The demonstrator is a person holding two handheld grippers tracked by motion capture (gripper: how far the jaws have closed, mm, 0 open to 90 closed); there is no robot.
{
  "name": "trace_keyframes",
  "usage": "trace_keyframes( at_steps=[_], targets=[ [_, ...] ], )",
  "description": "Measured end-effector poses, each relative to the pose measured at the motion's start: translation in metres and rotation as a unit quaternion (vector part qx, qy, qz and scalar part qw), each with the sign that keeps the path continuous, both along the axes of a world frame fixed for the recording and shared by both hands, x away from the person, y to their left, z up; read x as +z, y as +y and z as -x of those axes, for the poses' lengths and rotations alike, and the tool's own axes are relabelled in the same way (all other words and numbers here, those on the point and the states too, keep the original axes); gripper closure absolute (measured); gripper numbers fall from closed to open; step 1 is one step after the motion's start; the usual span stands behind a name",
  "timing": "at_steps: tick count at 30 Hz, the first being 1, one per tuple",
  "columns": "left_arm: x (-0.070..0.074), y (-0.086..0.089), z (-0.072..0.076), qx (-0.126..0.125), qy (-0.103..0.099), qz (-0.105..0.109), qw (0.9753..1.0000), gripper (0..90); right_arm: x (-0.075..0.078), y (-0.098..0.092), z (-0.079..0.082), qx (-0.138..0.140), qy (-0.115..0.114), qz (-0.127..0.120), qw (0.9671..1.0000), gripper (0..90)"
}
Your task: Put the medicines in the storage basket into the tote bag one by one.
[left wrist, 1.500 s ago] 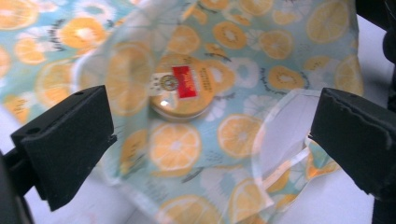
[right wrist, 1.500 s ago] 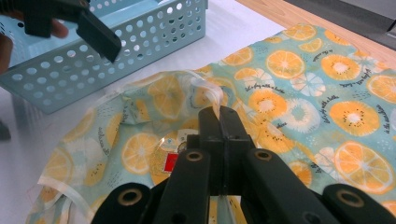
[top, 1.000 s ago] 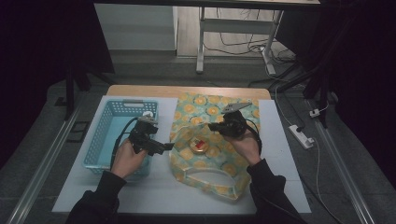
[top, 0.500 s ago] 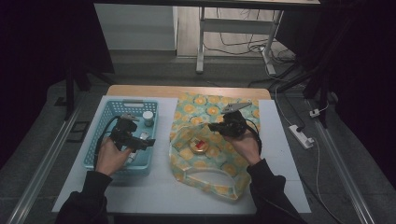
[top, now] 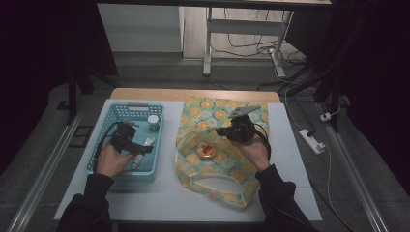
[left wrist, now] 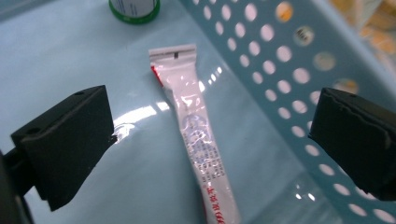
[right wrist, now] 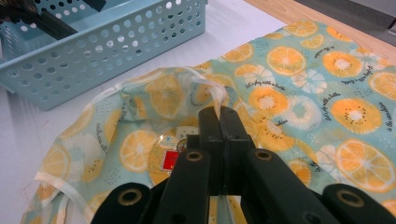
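Observation:
A fabric bag (top: 212, 113) printed with orange slices lies on the white table with its mouth held up. My right gripper (top: 223, 131) is shut on the bag's white strap (right wrist: 208, 86), its jaws pressed together (right wrist: 218, 116). Inside the bag (right wrist: 303, 84) rests a round gold tin (top: 206, 151) with a red label (right wrist: 170, 158). My left gripper (top: 141, 149) hangs open inside the blue basket (top: 111, 108). In the left gripper view its jaws (left wrist: 212, 135) stand wide apart on either side of a white tube (left wrist: 198, 140), not touching it.
A small bottle with a green base (left wrist: 134, 7) stands at the far end of the basket, beyond the tube (top: 143, 145). The perforated basket wall (left wrist: 280, 60) runs close by the left gripper's right jaw. A power strip (top: 312, 141) lies at the table's right edge.
My left gripper has moved left from beside the bag into the basket and now hangs over the tube. The right gripper has kept its hold on the bag.

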State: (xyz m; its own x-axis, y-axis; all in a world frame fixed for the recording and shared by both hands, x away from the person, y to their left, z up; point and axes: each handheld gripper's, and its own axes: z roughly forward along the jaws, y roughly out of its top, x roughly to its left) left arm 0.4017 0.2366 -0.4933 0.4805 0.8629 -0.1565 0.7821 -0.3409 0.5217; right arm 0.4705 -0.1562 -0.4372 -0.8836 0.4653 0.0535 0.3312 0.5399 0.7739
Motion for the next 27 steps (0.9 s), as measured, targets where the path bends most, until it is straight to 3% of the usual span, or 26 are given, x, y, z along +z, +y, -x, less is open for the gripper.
trace_keyframes(
  at_steps=[9, 14, 21, 27],
  targets=[
    [-0.014, -0.006, -0.008, -0.006, 0.052, -0.044, 0.9977, 0.2, 0.001, 0.0, 0.001, 0.002, 0.0, -0.001, 1.0, 89.7],
    [-0.018, -0.009, -0.01, 0.003, 0.067, -0.066, 0.9956, 5.3, 0.001, 0.001, 0.001, 0.003, 0.0, -0.001, 1.0, 89.7],
    [-0.021, -0.012, -0.01, -0.001, 0.08, -0.085, 0.9932, 25.4, 0.0, 0.001, 0.001, 0.003, 0.001, 0.0, 1.0, 89.7],
    [-0.02, -0.011, -0.01, 0.008, 0.083, -0.079, 0.9934, 44.5, -0.001, 0.0, 0.0, 0.004, 0.0, 0.002, 1.0, 89.7]
  ],
)
